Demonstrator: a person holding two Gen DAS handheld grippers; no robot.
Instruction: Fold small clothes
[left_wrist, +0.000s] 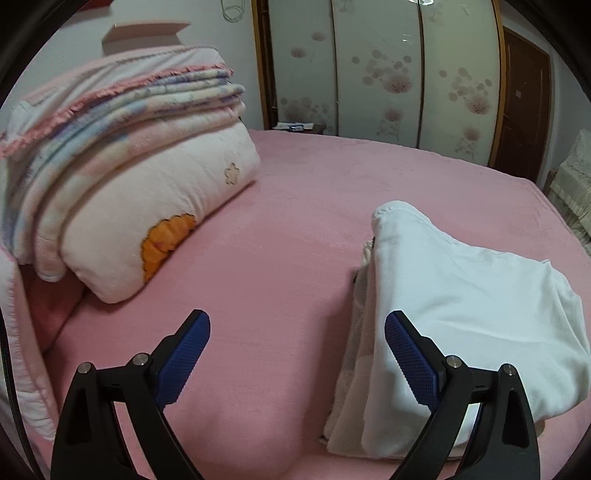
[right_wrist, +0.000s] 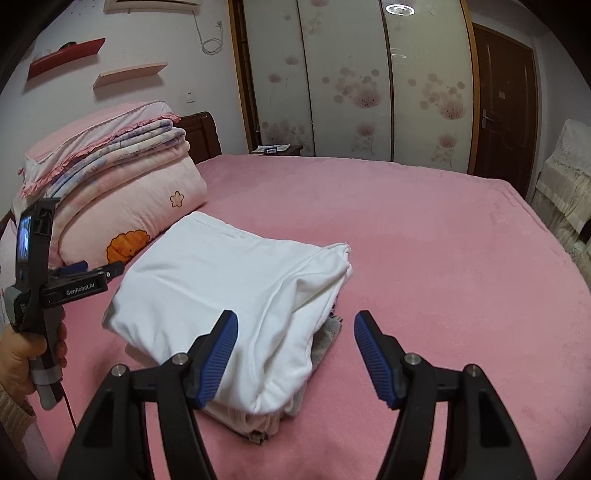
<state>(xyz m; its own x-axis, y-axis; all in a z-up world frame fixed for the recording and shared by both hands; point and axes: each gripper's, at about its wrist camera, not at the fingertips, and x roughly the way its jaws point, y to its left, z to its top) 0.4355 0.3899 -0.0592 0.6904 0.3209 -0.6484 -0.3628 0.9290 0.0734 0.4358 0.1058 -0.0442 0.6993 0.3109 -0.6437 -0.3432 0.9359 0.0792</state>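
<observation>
A folded white garment (right_wrist: 236, 291) lies on top of a small pile of folded clothes on the pink bed; it also shows in the left wrist view (left_wrist: 461, 314) at the right. My left gripper (left_wrist: 297, 325) is open and empty, just left of the pile. It appears in the right wrist view (right_wrist: 107, 271) at the pile's left edge, held by a hand. My right gripper (right_wrist: 295, 325) is open and empty, its left finger over the near edge of the white garment. Beige and grey clothes (right_wrist: 258, 421) peek out under the white one.
The pink bed cover (right_wrist: 424, 240) spreads right and back. A stack of folded pink quilts and blankets (right_wrist: 122, 184) stands at the left near the headboard. A flowered sliding wardrobe (right_wrist: 369, 81), a brown door (right_wrist: 506, 103) and a covered chair (right_wrist: 565, 184) lie beyond the bed.
</observation>
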